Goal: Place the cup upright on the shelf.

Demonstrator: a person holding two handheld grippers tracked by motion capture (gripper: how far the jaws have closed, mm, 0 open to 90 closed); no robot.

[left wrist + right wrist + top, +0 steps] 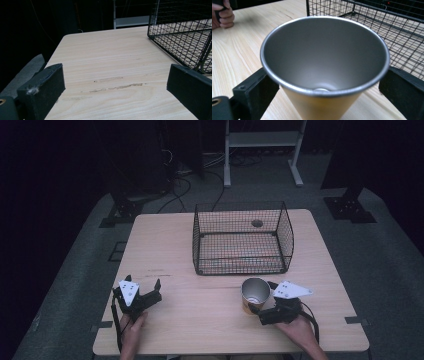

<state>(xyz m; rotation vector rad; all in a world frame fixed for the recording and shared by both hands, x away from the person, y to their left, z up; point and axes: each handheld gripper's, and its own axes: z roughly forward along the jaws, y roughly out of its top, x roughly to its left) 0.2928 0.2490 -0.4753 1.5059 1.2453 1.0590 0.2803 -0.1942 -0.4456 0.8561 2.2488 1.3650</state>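
**Cup between the jaws, basket just beyond**

The right hand-held gripper (pixel 257 306) has its jaws on either side of a metal cup (pixel 254 295) with an orange outer wall. The cup stands upright on the bench (pixel 165 235), near its front edge and right of centre, just in front of the wire basket (pixel 242 239). Whether the jaws actually press the wall cannot be told: the cup's flared rim overhangs them.

The cup tapers downward, so a low grip could let it squeeze upward and slip out, or tip toward the basket's front wall.

The left hand-held gripper (pixel 143 294) rests released near the front left corner, its jaws wide apart over bare wood.

The right gripper view shows the cup's empty, dull steel interior and the jaws under the rim. The high view shows instead how close the cup stands to the basket. The left gripper view shows scuff marks (pixel 116 83) on the wood.
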